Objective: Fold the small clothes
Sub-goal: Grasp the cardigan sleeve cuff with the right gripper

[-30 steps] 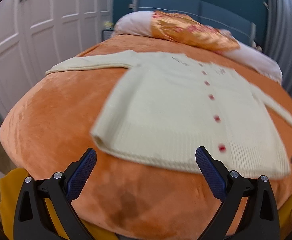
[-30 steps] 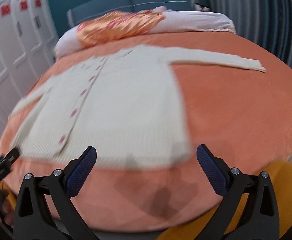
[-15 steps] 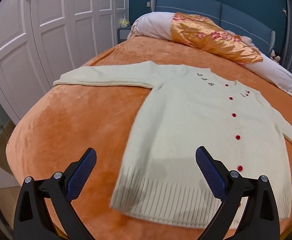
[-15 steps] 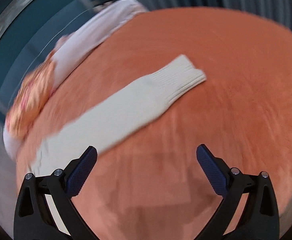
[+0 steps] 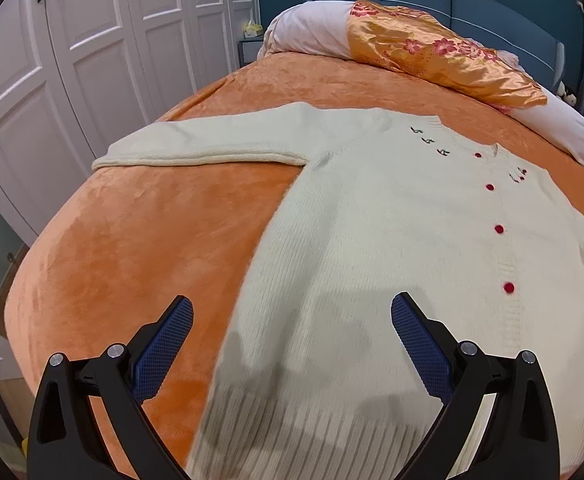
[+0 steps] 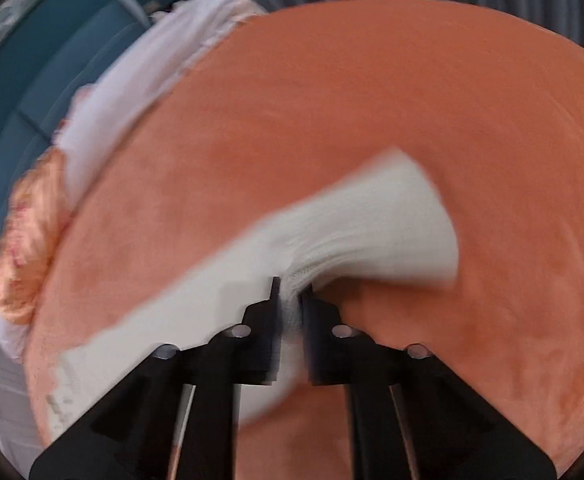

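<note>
Orange plush bedspread [image 5: 144, 240] covers the whole bed in both views.

Left wrist view, near to far: left gripper [image 5: 292, 332], jaws spread wide, nothing between them, hovering over the ribbed hem of the cream cardigan [image 5: 371, 248]. Cardigan lies flat, front up, red buttons [image 5: 499, 229] running toward 1 o'clock; one sleeve stretched out toward 10 o'clock. Beyond, at 12 to 2 o'clock: white pillow [image 5: 307, 32] and orange floral cushion [image 5: 443, 60] against a blue headboard [image 5: 491, 4]. White wardrobe doors [image 5: 92, 40] at 10 o'clock.

Right wrist view, blurred, shows only the other sleeve [image 6: 371, 216]: right gripper [image 6: 290, 300], jaws closing and nearly together, pinching the sleeve near its cuff; the cuff end flares toward 1 o'clock. Cardigan body not visible here. Pillow and cushion at 9 to 11 o'clock.
</note>
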The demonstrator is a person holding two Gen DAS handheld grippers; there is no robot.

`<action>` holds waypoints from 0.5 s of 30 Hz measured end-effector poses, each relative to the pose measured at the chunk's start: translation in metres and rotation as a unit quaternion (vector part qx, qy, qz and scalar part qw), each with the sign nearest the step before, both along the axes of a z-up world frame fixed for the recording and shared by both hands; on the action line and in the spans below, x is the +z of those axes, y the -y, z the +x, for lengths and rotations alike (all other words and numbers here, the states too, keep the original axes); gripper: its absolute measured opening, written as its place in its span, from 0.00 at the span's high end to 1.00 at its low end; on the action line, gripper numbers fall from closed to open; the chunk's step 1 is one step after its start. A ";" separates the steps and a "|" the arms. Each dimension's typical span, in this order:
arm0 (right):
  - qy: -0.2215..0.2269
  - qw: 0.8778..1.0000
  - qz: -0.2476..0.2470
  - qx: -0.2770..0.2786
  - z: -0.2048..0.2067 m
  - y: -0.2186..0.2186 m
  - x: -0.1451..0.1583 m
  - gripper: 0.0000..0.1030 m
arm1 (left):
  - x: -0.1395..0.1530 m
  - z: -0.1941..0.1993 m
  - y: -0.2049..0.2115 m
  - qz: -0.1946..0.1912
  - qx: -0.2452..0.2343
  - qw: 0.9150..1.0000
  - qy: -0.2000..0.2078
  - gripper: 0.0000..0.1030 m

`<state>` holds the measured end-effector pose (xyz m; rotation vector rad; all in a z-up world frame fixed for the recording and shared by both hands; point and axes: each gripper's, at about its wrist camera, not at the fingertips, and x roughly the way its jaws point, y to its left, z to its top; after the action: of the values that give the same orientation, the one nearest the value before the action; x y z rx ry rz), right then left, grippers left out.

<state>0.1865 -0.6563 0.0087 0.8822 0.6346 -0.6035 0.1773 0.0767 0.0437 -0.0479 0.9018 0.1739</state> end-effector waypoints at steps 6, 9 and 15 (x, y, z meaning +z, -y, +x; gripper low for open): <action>0.124 0.964 -0.089 0.217 0.080 -0.145 0.104 0.93 | 0.012 0.022 0.004 -0.018 -0.003 0.999 0.029 0.06; 0.144 0.924 -0.114 0.336 0.115 -0.250 0.123 0.93 | 0.022 0.035 0.007 -0.034 -0.003 0.998 0.044 0.06; 0.102 0.857 -0.116 0.492 0.155 -0.438 0.073 0.93 | 0.036 0.060 0.011 -0.073 -0.006 0.995 0.065 0.06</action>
<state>0.3412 -0.2185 0.0821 0.2942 0.7056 0.3399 0.2375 0.0656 0.0800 -0.1877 0.7835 0.0912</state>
